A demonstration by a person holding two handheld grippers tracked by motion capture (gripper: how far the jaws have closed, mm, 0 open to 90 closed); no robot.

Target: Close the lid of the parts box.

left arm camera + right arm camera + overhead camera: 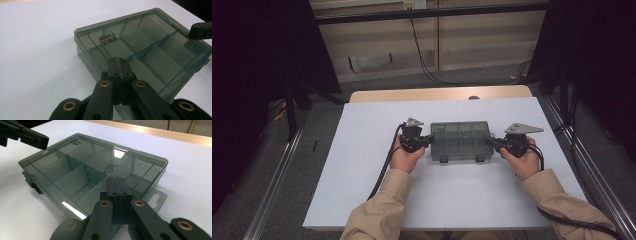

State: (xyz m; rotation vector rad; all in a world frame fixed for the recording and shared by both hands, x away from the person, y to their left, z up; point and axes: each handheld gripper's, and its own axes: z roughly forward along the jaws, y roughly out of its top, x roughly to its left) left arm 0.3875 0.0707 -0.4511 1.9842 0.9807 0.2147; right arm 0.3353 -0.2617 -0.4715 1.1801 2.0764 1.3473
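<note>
— Where is the box?
— The smoky compartment box (460, 141), lid shut, lies mid-surface (377, 150) between both tools.
— And the tools?
— The left hand-held gripper (431, 139) and right hand-held gripper (488, 141), jaws closed and empty, point at its two ends.

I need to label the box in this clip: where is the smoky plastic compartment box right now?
In the high view the compartment box lies mid-table on the white sheet, between the left gripper and right gripper.
</note>
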